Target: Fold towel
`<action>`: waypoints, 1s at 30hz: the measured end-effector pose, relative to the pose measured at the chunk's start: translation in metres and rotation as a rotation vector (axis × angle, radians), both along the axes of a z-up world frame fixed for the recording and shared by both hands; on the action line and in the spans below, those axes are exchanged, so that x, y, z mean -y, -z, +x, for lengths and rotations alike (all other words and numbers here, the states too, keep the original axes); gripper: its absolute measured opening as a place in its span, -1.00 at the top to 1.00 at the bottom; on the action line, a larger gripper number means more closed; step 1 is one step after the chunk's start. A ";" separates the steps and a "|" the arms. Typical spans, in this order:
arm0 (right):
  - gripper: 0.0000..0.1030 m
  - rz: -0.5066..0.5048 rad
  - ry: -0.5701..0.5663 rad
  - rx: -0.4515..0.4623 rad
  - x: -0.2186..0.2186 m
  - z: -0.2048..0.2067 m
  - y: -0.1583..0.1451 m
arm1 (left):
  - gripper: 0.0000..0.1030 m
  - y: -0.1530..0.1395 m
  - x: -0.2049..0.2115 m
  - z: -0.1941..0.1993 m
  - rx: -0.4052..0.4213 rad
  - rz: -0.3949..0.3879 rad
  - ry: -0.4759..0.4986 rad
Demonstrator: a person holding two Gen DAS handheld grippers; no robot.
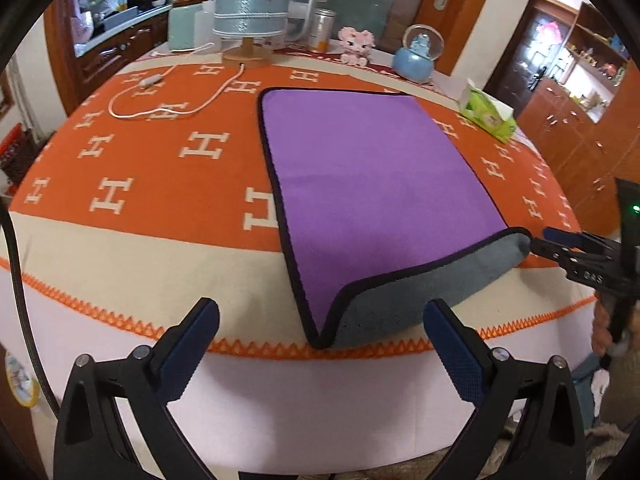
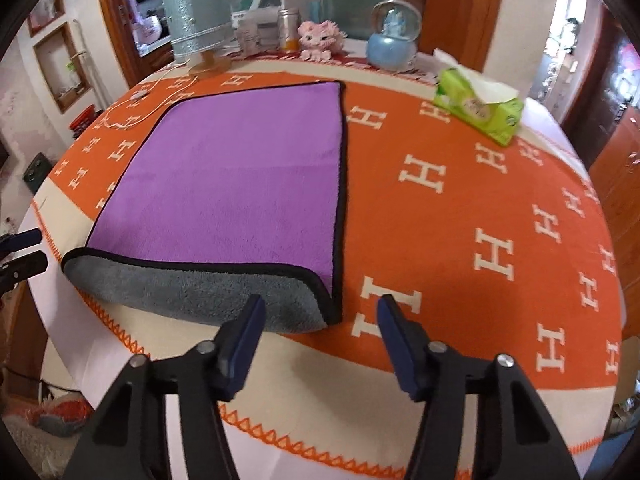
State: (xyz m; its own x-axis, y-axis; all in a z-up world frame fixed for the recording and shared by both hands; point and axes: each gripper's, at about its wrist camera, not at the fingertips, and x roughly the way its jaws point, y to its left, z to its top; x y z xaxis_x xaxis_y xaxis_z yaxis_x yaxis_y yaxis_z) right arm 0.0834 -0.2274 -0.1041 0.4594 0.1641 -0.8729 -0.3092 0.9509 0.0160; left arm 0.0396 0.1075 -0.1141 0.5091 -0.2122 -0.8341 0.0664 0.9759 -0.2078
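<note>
A purple towel (image 1: 372, 184) with black trim and a grey underside lies flat on the orange patterned tablecloth (image 1: 160, 184). Its near edge is folded, showing a grey band (image 1: 404, 300). My left gripper (image 1: 320, 344) is open, just short of the towel's near left corner, touching nothing. The right gripper (image 1: 538, 240) shows at the right, open, beside the fold's right end. In the right wrist view the towel (image 2: 240, 176) lies ahead to the left, and my right gripper (image 2: 320, 332) is open at the near right corner of the grey fold (image 2: 192, 292).
A silver lamp (image 1: 250, 0) on a wooden base with a white cord (image 1: 168, 110) stands at the table's far side, beside a pink plush toy (image 1: 356, 46) and a blue snow globe (image 1: 418, 54). A green tissue pack (image 2: 478, 106) lies far right.
</note>
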 end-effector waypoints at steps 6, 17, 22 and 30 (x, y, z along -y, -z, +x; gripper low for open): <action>0.16 0.030 -0.091 -0.046 0.004 0.009 0.009 | -0.68 0.010 0.006 0.004 0.006 0.006 0.068; 0.34 0.044 -0.145 -0.085 0.004 0.019 0.015 | -0.28 0.020 0.018 0.008 -0.025 -0.009 0.153; 0.36 0.056 -0.173 -0.095 -0.002 0.023 0.015 | -0.15 0.020 0.019 0.009 -0.038 -0.024 0.168; 0.72 0.060 -0.195 -0.118 -0.005 0.025 0.018 | 0.24 0.027 0.022 0.012 -0.083 -0.047 0.181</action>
